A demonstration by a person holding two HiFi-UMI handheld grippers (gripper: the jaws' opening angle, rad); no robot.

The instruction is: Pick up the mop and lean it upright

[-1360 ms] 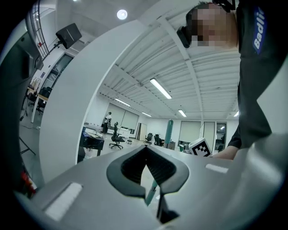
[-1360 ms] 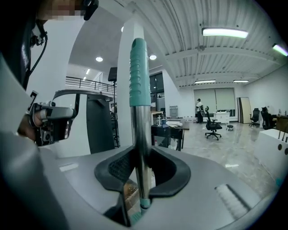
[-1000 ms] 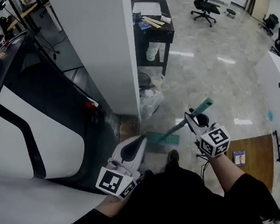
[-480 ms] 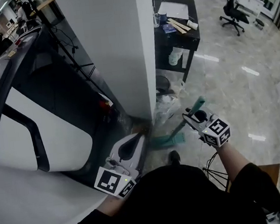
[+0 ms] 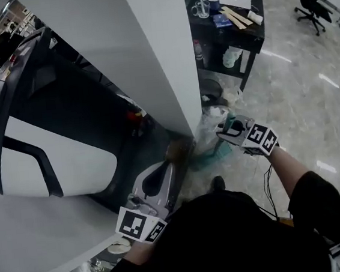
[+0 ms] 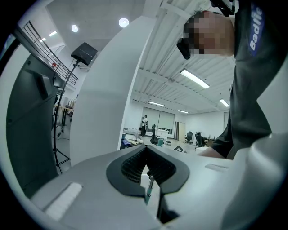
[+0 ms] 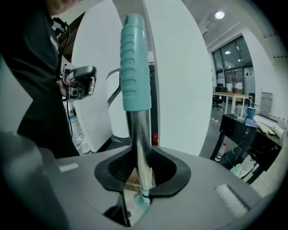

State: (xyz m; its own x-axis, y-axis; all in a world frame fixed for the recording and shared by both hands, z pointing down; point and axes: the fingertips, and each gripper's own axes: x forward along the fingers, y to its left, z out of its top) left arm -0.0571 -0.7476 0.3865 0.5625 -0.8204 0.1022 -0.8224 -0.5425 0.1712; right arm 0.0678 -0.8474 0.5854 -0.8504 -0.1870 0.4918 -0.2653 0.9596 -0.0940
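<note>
Right gripper point(image 7: 137, 167) fingers clench the mop point(image 7: 135, 81) shaft; left gripper point(image 6: 146, 155) fingers closed, empty. Best eased slowly against the pillar point(image 5: 162, 61) at eleven o'clock, mop head kept planted.

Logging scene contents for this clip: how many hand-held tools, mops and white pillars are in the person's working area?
tools: 2 (left tool, right tool)
mop: 1
white pillar: 1
total: 4

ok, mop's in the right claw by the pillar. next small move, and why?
Probably tip the mop handle gently onto the white pillar. The right claw grips its metal shaft, the pillar stands just beyond it, and the handle does not yet seem to touch it.
</note>
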